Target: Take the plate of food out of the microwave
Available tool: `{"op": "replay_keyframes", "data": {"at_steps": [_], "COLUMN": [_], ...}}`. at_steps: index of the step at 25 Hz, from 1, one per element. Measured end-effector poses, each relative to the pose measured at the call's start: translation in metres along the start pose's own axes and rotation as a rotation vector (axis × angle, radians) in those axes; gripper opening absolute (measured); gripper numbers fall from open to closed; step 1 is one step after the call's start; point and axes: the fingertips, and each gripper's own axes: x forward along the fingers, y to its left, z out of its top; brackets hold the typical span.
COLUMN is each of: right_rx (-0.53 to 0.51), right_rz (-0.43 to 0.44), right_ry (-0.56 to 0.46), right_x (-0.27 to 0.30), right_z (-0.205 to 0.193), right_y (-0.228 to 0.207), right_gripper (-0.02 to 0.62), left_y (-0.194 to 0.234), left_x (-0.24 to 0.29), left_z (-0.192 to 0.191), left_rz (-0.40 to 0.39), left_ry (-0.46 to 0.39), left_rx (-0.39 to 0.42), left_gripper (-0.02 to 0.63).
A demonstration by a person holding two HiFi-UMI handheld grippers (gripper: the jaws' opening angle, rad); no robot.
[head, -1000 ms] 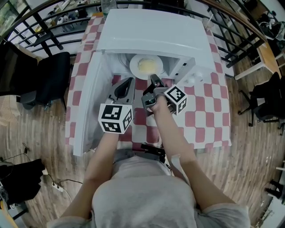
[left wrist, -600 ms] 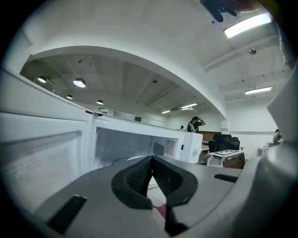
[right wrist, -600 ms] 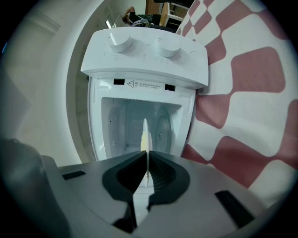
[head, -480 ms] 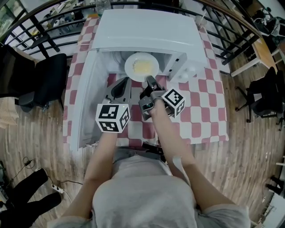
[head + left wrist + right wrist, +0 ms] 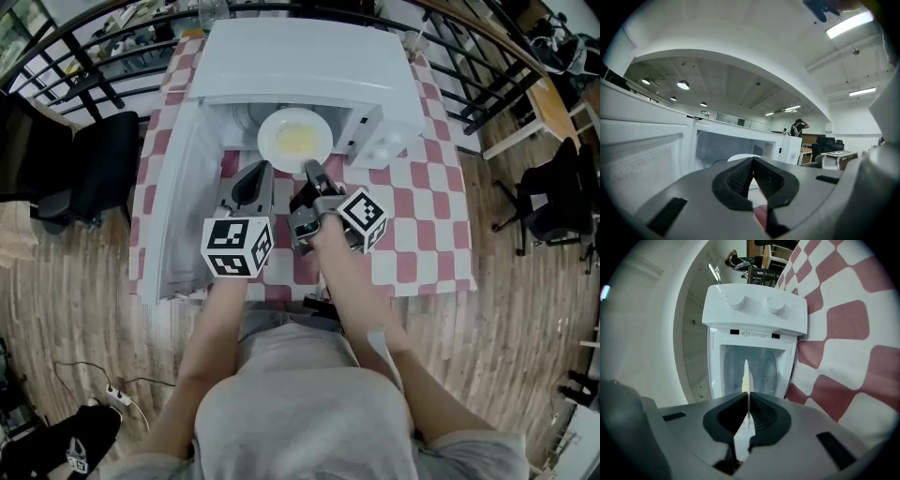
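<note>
The white plate (image 5: 294,141) with yellow food sits in the mouth of the white microwave (image 5: 300,66), most of it out past the opening. My right gripper (image 5: 309,173) is shut on its near rim. In the right gripper view the plate (image 5: 746,380) shows edge-on, clamped between the pads of the right gripper (image 5: 748,394), with the microwave (image 5: 754,324) behind. My left gripper (image 5: 253,183) hangs just left of the plate, shut and holding nothing. In the left gripper view the left gripper (image 5: 753,159) points at the cavity, and a sliver of the plate (image 5: 736,158) shows behind it.
The microwave door (image 5: 178,206) stands open to the left. The microwave rests on a table with a red and white checked cloth (image 5: 422,225). A black chair (image 5: 103,169) is at the left, another chair (image 5: 562,206) at the right, railings behind.
The plate has come further out of the microwave toward me, drawn by the right gripper. The left gripper stays beside it, still shut.
</note>
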Motion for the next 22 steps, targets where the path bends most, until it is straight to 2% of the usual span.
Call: {"op": "replay_keyframes", "data": {"at_steps": [13, 22], "right_rx": [-0.021, -0.037], "right_rz": [0.024, 0.043], "right_ry": [-0.005, 0.011], "right_x": [-0.036, -0.055], "right_z": [0.0, 0.001], "right_y": [0.018, 0.025], "right_gripper": [0.035, 0.035], "left_y": [-0.021, -0.033], "left_x": [-0.013, -0.025], "left_z": [0.005, 0.013], "left_rz": [0.013, 0.043], "left_ry": [-0.017, -0.074], "left_rx": [0.013, 0.037], "left_gripper": [0.002, 0.002]}}
